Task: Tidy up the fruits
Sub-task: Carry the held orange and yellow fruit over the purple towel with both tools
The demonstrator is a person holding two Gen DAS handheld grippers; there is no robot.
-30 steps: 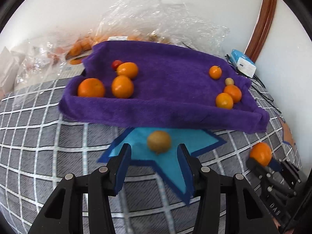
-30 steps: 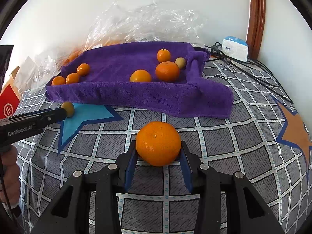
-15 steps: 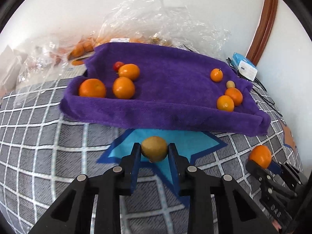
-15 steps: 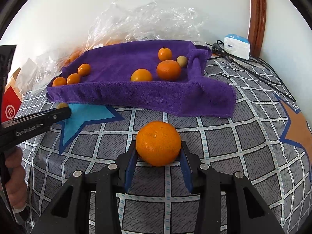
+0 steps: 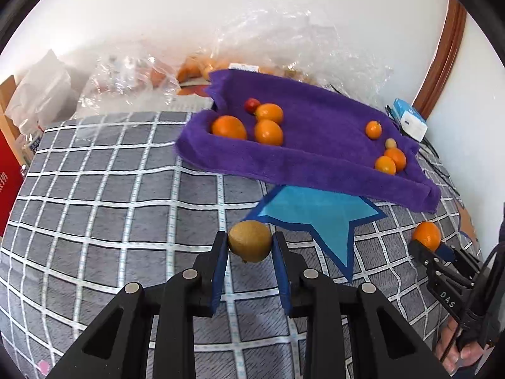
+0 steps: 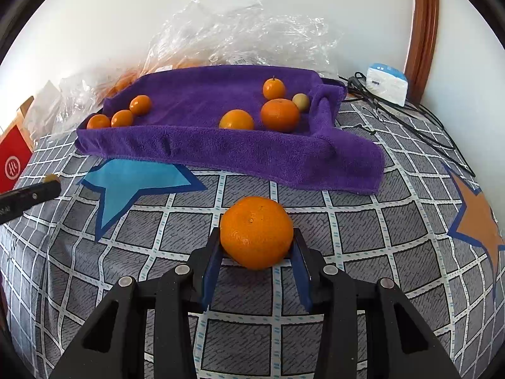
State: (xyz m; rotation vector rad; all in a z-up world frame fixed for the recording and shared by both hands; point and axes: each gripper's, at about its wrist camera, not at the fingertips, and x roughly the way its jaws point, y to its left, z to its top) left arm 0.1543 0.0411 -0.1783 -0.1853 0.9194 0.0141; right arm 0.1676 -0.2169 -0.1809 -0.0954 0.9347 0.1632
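Observation:
My left gripper (image 5: 250, 246) is shut on a small brown-green kiwi (image 5: 250, 245), held above the grey checked cloth, left of the blue star patch (image 5: 318, 214). In the right wrist view my right gripper (image 6: 256, 248) is shut on a large orange (image 6: 256, 232) just above the cloth. That same orange (image 5: 426, 235) and gripper show at the right edge of the left wrist view. A purple towel tray (image 6: 240, 151) beyond holds several oranges: one group at its left (image 6: 121, 117), another at its right (image 6: 279, 114) with a small pale fruit (image 6: 300, 101). A small red fruit (image 5: 251, 105) lies at its far left.
Crumpled clear plastic bags (image 6: 240, 34) with more fruit lie behind the tray against the wall. A white and blue box (image 6: 386, 83) with black cables (image 6: 419, 126) sits at the back right. A red carton (image 6: 12, 161) stands at the left edge. An orange star patch (image 6: 479, 218) marks the cloth at right.
My left gripper closed on the kiwi and carried it left, off the blue star patch, a little upward. The right gripper kept still with its orange.

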